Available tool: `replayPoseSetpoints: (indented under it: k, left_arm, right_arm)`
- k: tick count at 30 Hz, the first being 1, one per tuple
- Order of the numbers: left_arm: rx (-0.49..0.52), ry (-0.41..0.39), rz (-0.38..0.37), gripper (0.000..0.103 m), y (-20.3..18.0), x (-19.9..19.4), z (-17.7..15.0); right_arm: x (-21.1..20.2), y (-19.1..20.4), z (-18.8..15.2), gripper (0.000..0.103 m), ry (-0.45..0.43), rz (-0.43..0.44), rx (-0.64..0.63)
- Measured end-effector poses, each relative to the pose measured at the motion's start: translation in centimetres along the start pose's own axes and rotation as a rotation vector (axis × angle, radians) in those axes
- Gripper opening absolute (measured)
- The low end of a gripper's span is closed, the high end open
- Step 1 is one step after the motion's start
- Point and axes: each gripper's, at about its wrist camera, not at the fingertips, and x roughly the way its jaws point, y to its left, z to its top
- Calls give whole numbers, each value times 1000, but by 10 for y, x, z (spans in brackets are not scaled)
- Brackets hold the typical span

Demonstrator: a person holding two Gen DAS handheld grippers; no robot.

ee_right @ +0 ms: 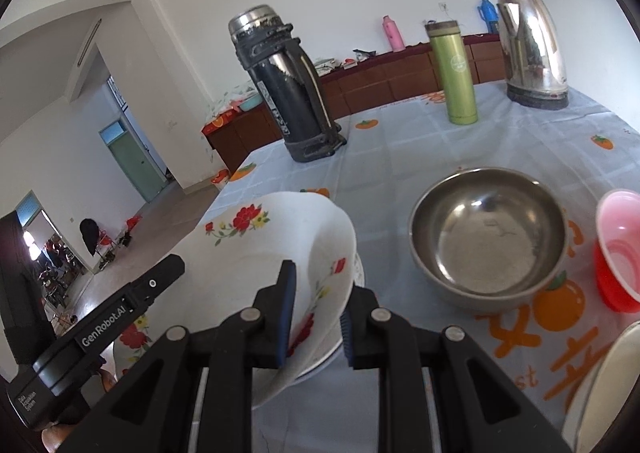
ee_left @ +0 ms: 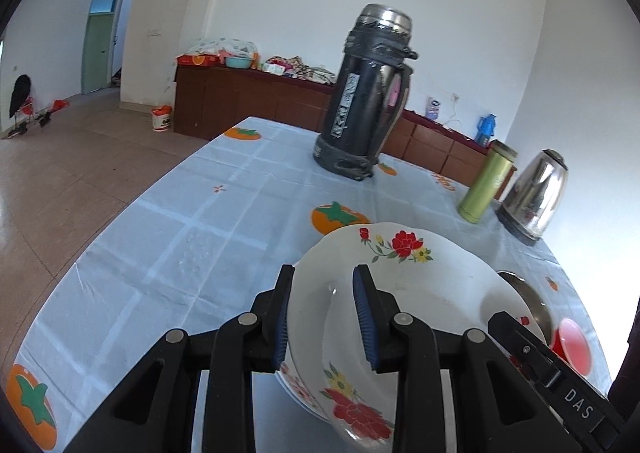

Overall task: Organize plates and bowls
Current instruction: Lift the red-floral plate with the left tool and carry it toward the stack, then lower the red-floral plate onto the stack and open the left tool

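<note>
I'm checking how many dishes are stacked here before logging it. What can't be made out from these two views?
- Dishes under the floral plate: both views, the plate itself hides all but a rim of another, so no count.
- Steel bowl: left wrist view, mostly behind the plate; clear on the right wrist.
- Red bowl: right wrist view, cut by the edge.
- White dish: right wrist view, bottom corner, mostly cropped.
- Right gripper pad contact: outer finger hidden behind the plate's rim.
</note>
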Motion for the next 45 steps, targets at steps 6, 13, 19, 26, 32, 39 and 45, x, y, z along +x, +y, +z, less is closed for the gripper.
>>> replayPoseSetpoints:
  k: [6, 13, 19, 26, 32, 39, 45]
  left_arm:
    - [-9, 20, 30, 32, 4, 17, -4]
    - [6, 42, 51, 32, 3, 28, -11]
    - [-3, 64, 72, 32, 6, 36, -15]
    - [-1, 63, 86, 32, 6, 40, -16]
    - [-6, 73, 102, 32, 9, 44, -18]
    - [62, 23, 119, 32, -2, 38, -18]
    - [103, 18, 138, 32, -8, 39, -21]
  right_arm:
    - [25, -4, -8, 21, 53, -6, -12]
    - [32, -8, -8, 21, 58, -35, -35]
    - [38, -3, -10, 21, 62, -71, -78]
    - [41, -2, -11, 20, 61, -92, -97]
    - [45, 2, -13, 20, 60, -112, -133]
    - [47, 10, -17, 21, 51, -140, -188]
    - [46, 9, -18, 25, 52, -124, -182]
